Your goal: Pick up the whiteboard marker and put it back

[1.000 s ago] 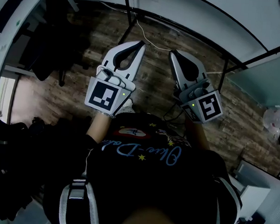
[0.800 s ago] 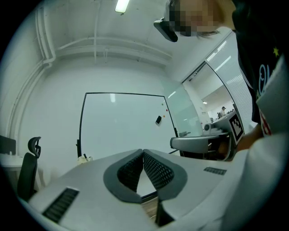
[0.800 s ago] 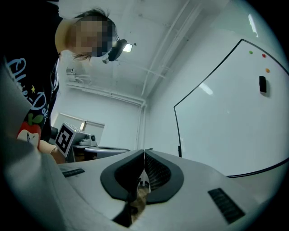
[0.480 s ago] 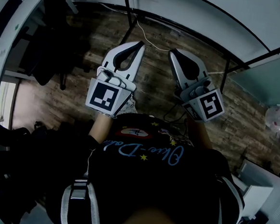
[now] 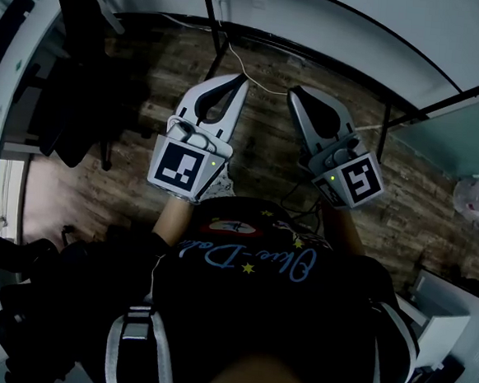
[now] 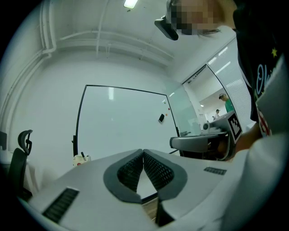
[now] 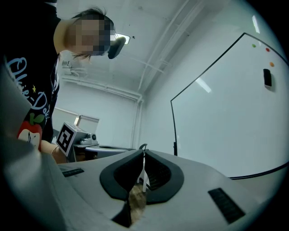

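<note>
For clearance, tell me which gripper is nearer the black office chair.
Left. The left gripper sits right of the office chair in the head view; the right gripper lies farther right.

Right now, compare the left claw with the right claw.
In the head view the left claw slants rightward and the right claw leftward, so their tips converge. The left marker cube bears a different pattern from the right marker cube. Both claws are shut and empty.
</note>
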### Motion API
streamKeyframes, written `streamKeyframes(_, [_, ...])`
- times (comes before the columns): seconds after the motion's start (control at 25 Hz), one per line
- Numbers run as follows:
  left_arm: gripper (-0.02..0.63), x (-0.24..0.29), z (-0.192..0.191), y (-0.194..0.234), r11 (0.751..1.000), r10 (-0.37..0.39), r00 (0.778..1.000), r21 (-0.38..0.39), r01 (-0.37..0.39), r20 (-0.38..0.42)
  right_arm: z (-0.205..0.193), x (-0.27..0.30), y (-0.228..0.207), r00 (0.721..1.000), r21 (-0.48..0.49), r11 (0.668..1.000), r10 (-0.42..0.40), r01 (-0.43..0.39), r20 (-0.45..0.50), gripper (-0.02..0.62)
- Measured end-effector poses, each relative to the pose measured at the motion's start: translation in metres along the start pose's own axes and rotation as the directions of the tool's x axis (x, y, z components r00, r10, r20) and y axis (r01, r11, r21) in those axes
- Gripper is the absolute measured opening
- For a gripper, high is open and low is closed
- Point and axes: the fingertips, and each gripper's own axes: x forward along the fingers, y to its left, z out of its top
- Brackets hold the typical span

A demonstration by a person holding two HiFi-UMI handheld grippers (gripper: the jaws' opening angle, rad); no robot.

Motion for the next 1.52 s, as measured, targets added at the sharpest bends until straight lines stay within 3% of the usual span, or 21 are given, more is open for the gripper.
streamKeyframes(1.52, [0.003, 0.057, -0.039, 0.184, 0.996, -0.059, 0.998, -0.07, 0.059, 0.004, -0.049, 0.171, -0.062, 0.992, -0.029, 0.994, -0.108, 0.107, -0.058, 0.025])
